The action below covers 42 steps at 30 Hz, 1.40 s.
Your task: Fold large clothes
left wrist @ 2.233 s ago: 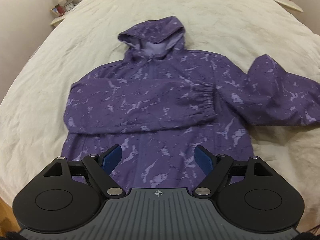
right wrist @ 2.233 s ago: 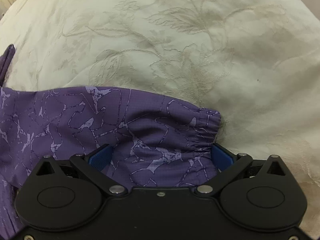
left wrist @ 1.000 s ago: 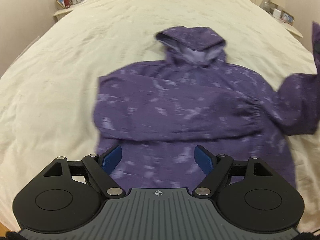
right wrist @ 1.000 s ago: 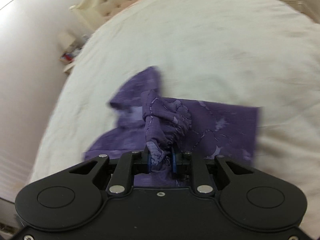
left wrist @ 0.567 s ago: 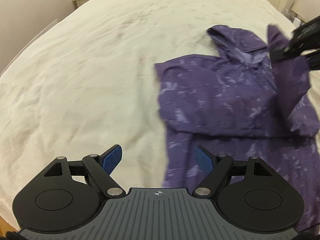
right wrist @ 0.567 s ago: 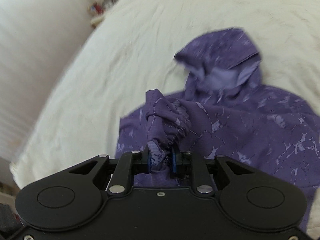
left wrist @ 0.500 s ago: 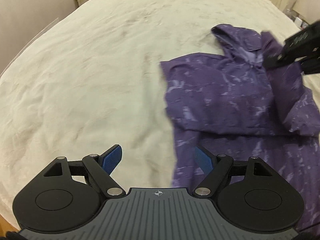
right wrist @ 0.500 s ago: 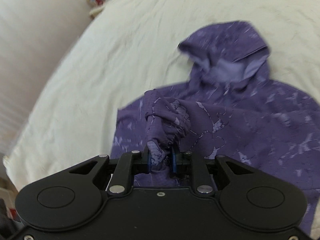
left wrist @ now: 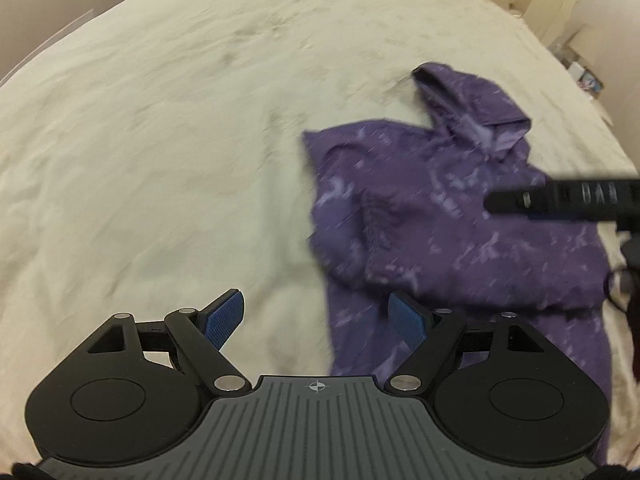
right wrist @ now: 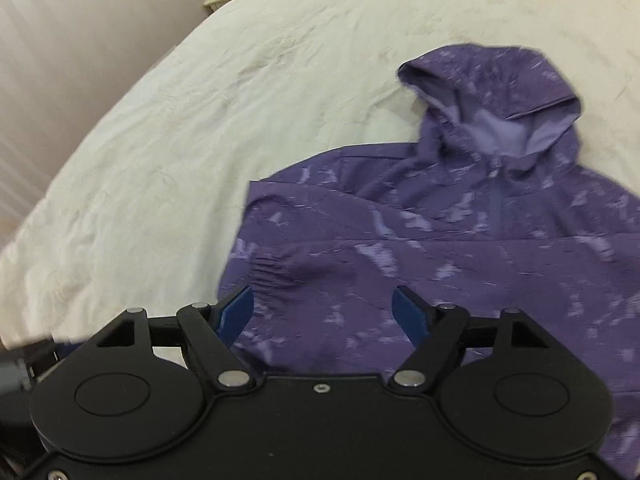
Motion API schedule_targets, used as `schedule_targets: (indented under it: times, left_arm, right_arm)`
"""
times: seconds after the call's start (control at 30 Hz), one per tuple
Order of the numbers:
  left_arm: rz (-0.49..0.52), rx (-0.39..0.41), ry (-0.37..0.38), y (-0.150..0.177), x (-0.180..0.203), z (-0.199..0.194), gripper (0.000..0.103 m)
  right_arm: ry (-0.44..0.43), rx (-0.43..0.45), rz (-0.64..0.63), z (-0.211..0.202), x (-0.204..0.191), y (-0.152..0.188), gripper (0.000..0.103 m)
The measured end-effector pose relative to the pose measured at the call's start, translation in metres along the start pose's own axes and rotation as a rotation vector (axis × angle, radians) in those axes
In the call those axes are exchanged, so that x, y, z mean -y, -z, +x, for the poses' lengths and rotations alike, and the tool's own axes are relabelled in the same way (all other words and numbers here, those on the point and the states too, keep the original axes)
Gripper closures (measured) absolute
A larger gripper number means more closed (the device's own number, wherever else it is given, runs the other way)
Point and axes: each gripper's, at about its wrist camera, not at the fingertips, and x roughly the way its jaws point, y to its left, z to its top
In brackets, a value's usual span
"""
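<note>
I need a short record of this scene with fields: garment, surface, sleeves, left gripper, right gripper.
garment: purple patterned hooded jacket, lying flat, hood away from the cameras
surface: cream quilted bedspread
sleeves: both folded across the chest; one elastic cuff near the jacket's side edge
left gripper: open, empty, over the jacket's edge
right gripper: jaws just opened, holding nothing, above the cuff
</note>
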Motion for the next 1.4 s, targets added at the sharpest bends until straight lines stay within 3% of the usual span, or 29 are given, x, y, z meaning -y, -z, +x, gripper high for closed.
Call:
schedule_targets:
  times: [0.2, 0.37, 0.53, 0.67, 0.87, 1.0, 1.13, 1.3, 1.4]
  left_arm:
    - [-0.009, -0.009, 0.026, -0.022, 0.03, 0.029, 0.024]
    - [0.001, -0.06, -0.003, -0.032, 0.052, 0.066, 0.024]
    - [0.097, -0.122, -0.087, -0.03, 0.075, 0.106, 0.024]
    - [0.164, -0.164, -0.152, -0.023, 0.081, 0.131, 0.023]
    - [0.151, -0.175, -0.16, -0.023, 0.078, 0.14, 0.014]
    - [0.138, -0.18, -0.175, -0.025, 0.079, 0.142, 0.008]
    - [0.113, -0.181, -0.179, -0.027, 0.079, 0.145, 0.006]
    - [0.097, -0.177, -0.193, -0.028, 0.08, 0.147, 0.004]
    - [0.097, -0.18, -0.192, -0.027, 0.08, 0.145, 0.004]
  right_arm:
    - [0.095, -0.005, -0.051, -0.014, 0.025, 0.014, 0.024]
    - [0.186, -0.08, -0.065, -0.014, 0.057, 0.025, 0.024]
    - [0.241, -0.14, -0.02, -0.012, 0.095, 0.03, 0.02]
    - [0.226, -0.173, 0.065, -0.003, 0.135, 0.041, 0.019]
    - [0.261, -0.223, 0.286, 0.002, 0.211, 0.073, 0.02]
    - [0.299, -0.274, 0.343, -0.014, 0.238, 0.086, 0.019]
    - [0.18, -0.146, 0.409, -0.058, 0.257, 0.078, 0.019]
    - [0.225, 0.006, 0.387, -0.078, 0.284, 0.042, 0.02]
    - [0.247, 0.017, 0.408, -0.061, 0.304, 0.025, 0.043]
